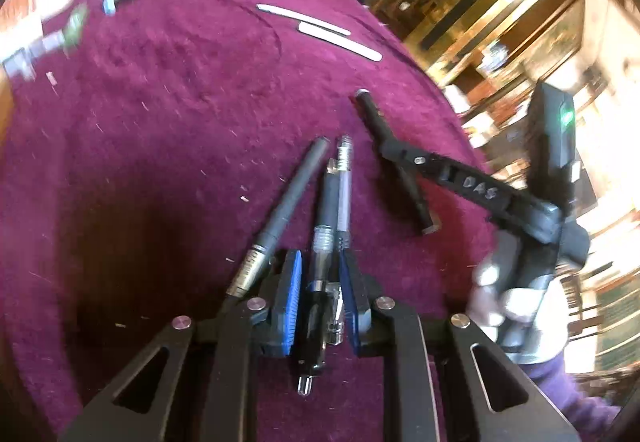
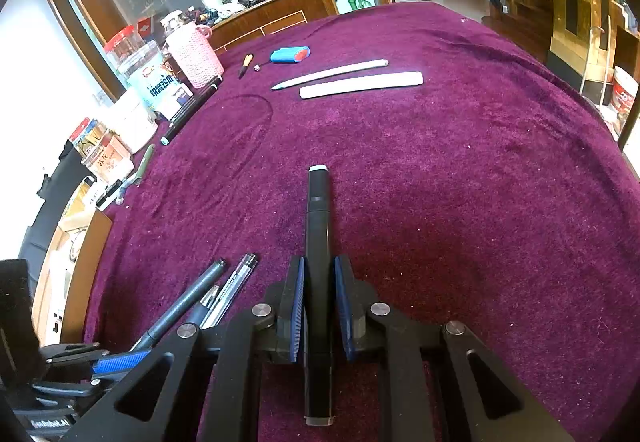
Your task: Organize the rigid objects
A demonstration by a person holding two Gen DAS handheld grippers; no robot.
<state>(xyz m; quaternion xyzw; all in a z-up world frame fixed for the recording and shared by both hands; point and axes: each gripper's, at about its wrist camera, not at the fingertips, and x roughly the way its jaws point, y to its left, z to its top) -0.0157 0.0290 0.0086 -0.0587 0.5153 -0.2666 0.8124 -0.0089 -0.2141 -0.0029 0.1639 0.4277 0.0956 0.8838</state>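
The left tool is pinching two pens side by side between its blue pads: a dark pen with a clear threaded section and a clear pen touching it on the right. A grey pen lies on the purple cloth of the tabletop just left of that tool, its gold band near the left finger, and is not between the pads.

The right tool is pinching a black marker around its middle, the marker pointing straight away from the camera with its white-tipped end far out over the cloth. In the left wrist view this marker sits crosswise in the right tool, to the right of the pen bundle and apart from it.

On the far side of the tabletop lie two long white sticks side by side, a blue case with a red end, and a small orange-handled item. Along the far left edge stand containers: a pink knitted cup and a clear jar with a printed label. What the cup and jar contain cannot be made out. A black pen and a green pen lie on the cloth beside them.
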